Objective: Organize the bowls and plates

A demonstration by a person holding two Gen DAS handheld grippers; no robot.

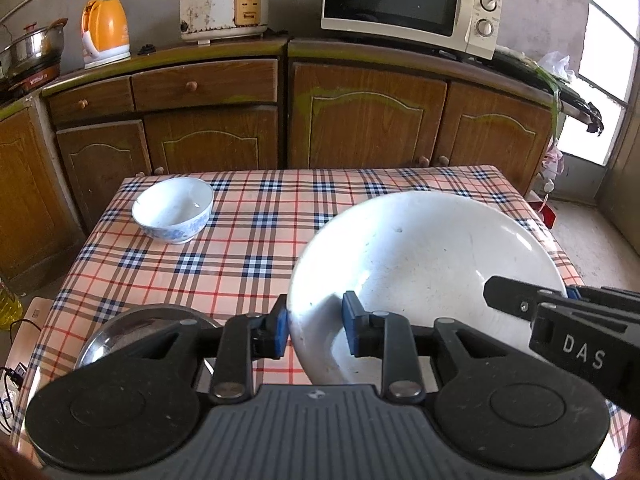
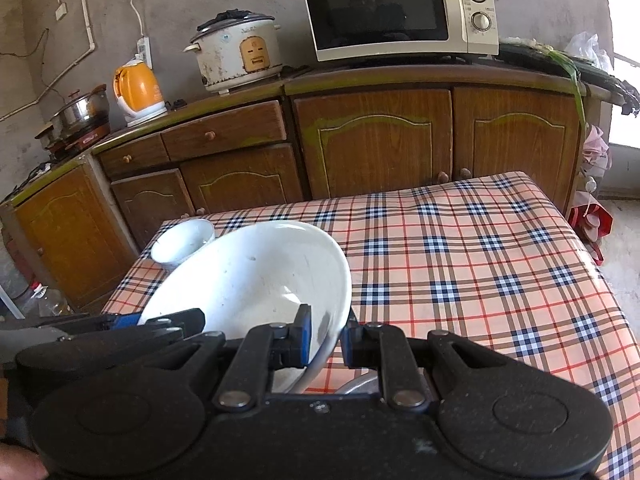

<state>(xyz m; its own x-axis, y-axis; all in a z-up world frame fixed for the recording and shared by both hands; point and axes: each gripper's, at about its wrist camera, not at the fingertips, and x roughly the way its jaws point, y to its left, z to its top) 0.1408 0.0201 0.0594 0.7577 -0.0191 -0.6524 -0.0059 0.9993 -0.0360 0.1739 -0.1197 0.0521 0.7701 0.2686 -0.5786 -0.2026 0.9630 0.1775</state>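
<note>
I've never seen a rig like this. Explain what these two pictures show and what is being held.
No robot: a person holds two handheld grippers, each with a camera looking along its fingers. One picture is from the left gripper, the other from the right gripper. Both straddle the rim of a big white plate, tilted above the checked table; whether they pinch it is unclear. A small bowl stands at the far left corner, a metal dish near the left gripper.
</note>
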